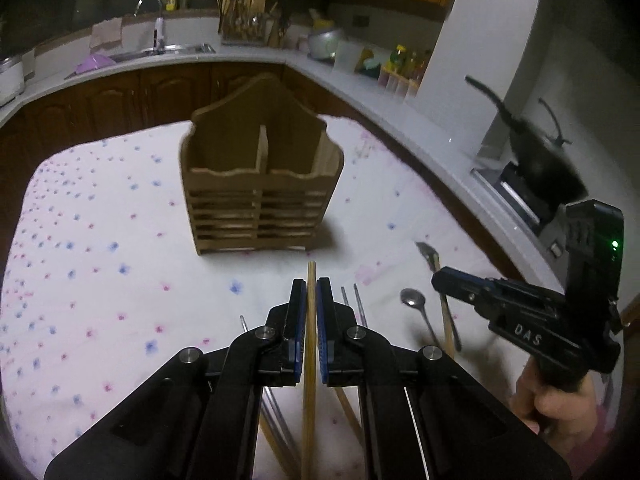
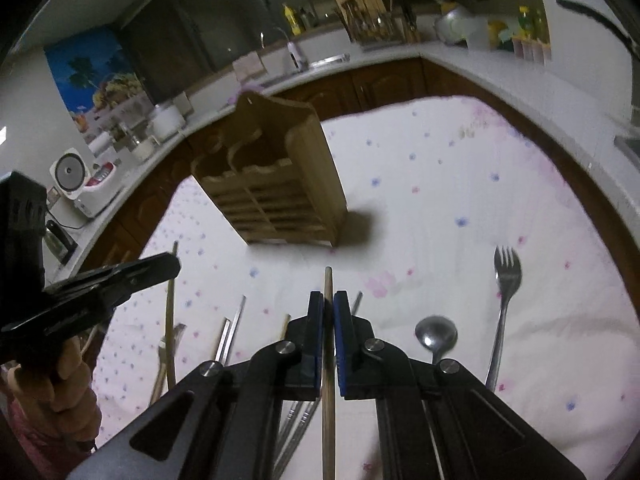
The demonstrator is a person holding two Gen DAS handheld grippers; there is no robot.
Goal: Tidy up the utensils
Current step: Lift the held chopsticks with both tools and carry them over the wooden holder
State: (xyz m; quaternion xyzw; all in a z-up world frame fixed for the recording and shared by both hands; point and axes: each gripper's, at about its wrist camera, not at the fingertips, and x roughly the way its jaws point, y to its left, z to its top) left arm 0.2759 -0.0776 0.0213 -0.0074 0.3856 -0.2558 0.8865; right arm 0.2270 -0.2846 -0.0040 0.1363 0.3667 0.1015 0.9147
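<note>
A wooden two-compartment utensil holder [image 1: 260, 184] stands on the flowered cloth, empty as far as I see; it also shows in the right wrist view [image 2: 276, 184]. My left gripper [image 1: 311, 286] is shut on a wooden chopstick [image 1: 310, 280], held above the cloth in front of the holder. My right gripper [image 2: 329, 300] is shut on another wooden chopstick [image 2: 328, 280]. The right gripper [image 1: 440, 278] appears at the right of the left wrist view; the left gripper [image 2: 168, 266] appears at the left of the right wrist view.
Loose on the cloth lie metal chopsticks [image 1: 356, 304], a spoon [image 2: 436, 334], a fork [image 2: 506, 276], a small spatula [image 1: 430, 256] and more wooden chopsticks [image 2: 172, 312]. A kitchen counter [image 1: 360, 92] with sink, pans and appliances curves behind the table.
</note>
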